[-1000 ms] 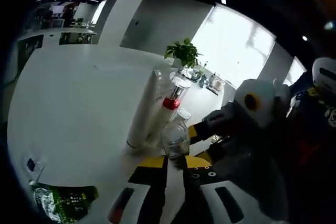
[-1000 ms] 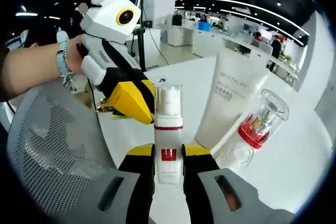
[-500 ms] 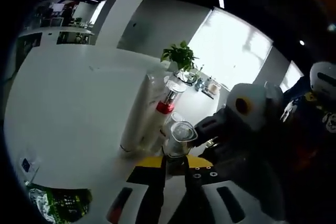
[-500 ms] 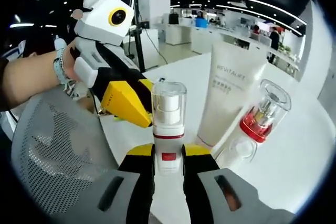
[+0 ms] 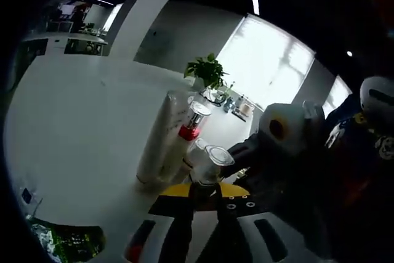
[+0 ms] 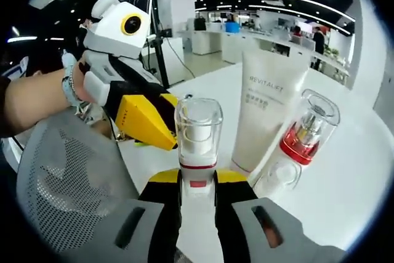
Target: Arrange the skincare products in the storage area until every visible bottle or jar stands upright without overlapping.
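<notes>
My right gripper is shut on a white pump bottle with a clear cap and a red band, holding it upright by its lower body. My left gripper comes in from the left, and its yellow tip meets the bottle's cap. In the left gripper view the same clear cap sits right at my left gripper's narrow jaws; whether they pinch it is unclear. A white Revitalift tube stands behind. A clear bottle with a red collar leans beside the tube.
A small clear jar sits at the foot of the red-collared bottle. A grey mesh chair back is at the lower left, off the white table. A potted plant stands farther along the table.
The pump bottle's cap has grown larger in the right gripper view and tilted toward the camera in the left gripper view. The left gripper stays at the cap.
</notes>
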The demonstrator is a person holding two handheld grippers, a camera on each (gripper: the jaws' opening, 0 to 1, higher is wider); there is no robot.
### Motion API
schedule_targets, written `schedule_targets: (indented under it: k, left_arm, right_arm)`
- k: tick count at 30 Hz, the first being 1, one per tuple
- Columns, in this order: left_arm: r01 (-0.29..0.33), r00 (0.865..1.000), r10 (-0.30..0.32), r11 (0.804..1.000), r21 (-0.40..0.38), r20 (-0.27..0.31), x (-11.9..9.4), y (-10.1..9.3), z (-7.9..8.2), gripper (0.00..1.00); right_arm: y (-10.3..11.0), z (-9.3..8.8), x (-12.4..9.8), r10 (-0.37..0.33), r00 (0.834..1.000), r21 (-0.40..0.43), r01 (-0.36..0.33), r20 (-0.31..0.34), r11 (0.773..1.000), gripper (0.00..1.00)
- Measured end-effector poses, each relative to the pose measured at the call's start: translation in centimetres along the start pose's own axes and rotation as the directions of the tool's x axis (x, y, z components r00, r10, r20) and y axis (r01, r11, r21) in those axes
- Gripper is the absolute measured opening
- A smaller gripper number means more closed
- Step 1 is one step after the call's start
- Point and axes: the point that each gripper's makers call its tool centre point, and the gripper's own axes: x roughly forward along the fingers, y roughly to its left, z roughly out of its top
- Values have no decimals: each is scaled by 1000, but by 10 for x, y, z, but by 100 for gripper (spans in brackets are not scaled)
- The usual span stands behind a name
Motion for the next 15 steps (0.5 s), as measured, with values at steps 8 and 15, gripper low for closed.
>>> schedule_targets:
  k: [8,15]
  left_arm:
    - [22,999,-21,1000,-13,34,0,0,2,16]
    - [9,996,-8,1000,-5,88,0,0,12,23]
  right_arm:
    - [-1,2,-1,-20,1000,2,20,9,1000,17]
    - [-10,6,-4,-74,997,6,73,33,997,17]
